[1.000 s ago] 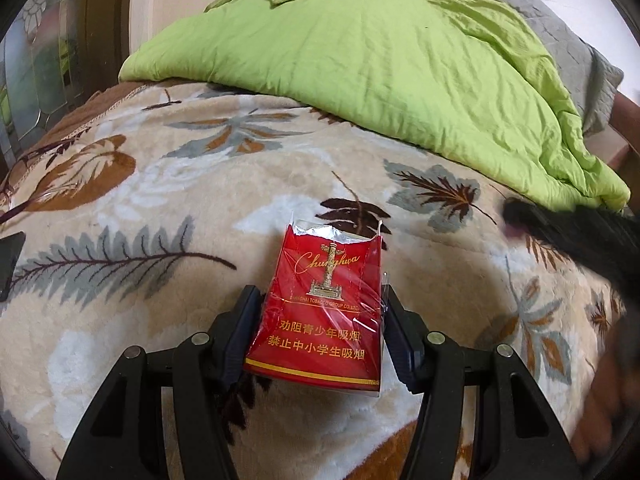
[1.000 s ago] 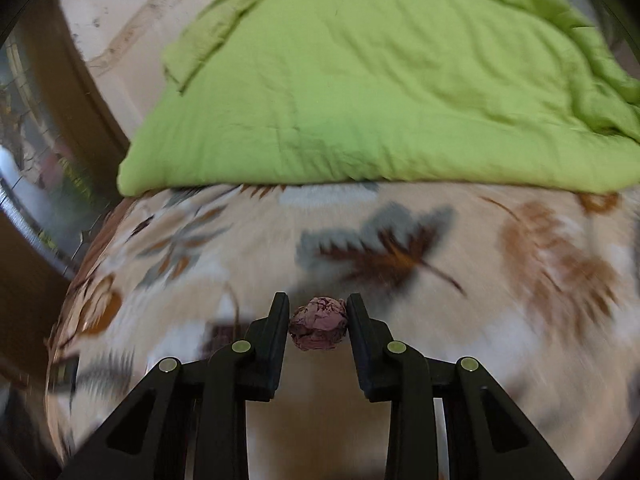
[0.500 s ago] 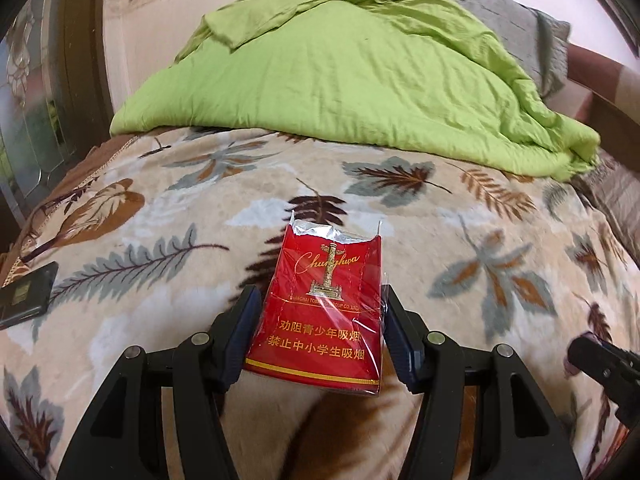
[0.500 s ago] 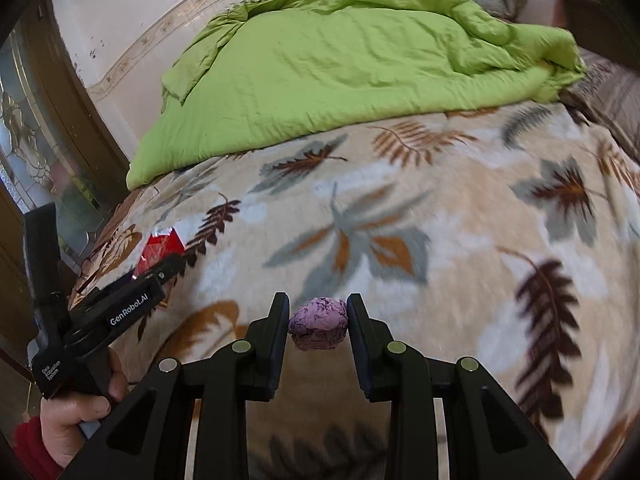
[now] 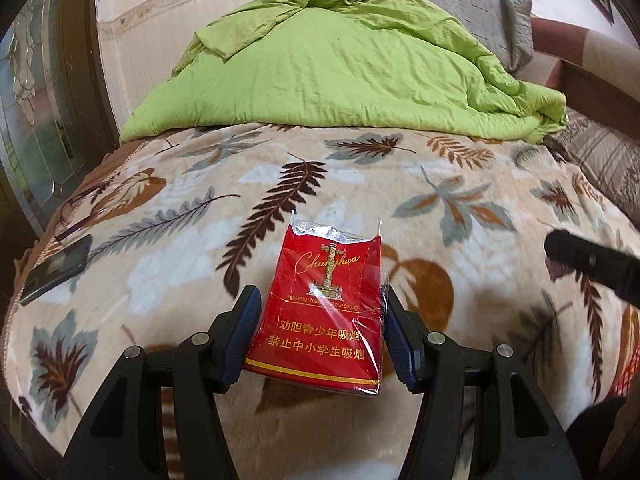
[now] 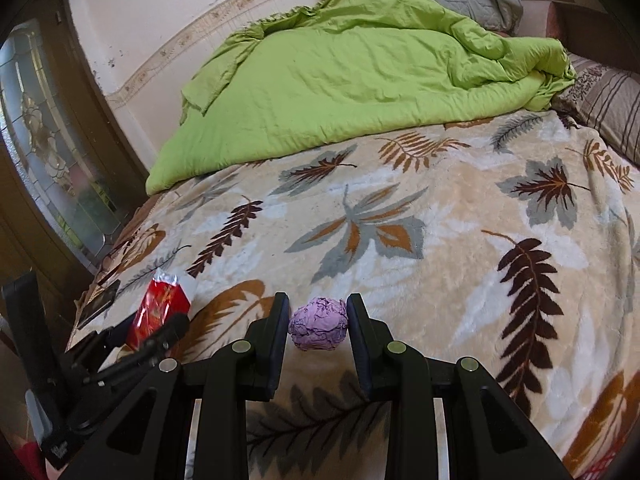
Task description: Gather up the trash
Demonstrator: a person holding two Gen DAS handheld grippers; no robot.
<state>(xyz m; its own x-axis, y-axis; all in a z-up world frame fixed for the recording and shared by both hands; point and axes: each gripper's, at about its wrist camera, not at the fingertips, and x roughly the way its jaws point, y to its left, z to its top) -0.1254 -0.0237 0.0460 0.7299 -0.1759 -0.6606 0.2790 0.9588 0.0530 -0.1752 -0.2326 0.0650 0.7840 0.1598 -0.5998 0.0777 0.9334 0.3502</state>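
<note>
My left gripper (image 5: 320,316) is shut on a red cigarette pack (image 5: 324,304) in torn clear wrap, held upright above the leaf-patterned blanket (image 5: 400,184). My right gripper (image 6: 318,320) is shut on a crumpled purple paper ball (image 6: 318,324), also lifted over the blanket. The right wrist view shows the left gripper (image 6: 160,328) at lower left with the red pack (image 6: 158,308) in it. One finger of the right gripper (image 5: 592,262) pokes in at the right edge of the left wrist view.
A bunched green quilt (image 5: 332,68) covers the far half of the bed, with a grey pillow (image 5: 460,4) behind and a striped pillow (image 6: 604,100) at right. A dark flat phone (image 5: 56,270) lies near the blanket's left edge. A glass-panelled door (image 6: 48,152) stands left.
Both grippers have pulled back from the quilt toward the near end of the bed, carrying their items. The left one rolled level. The phone and the other gripper came into view.
</note>
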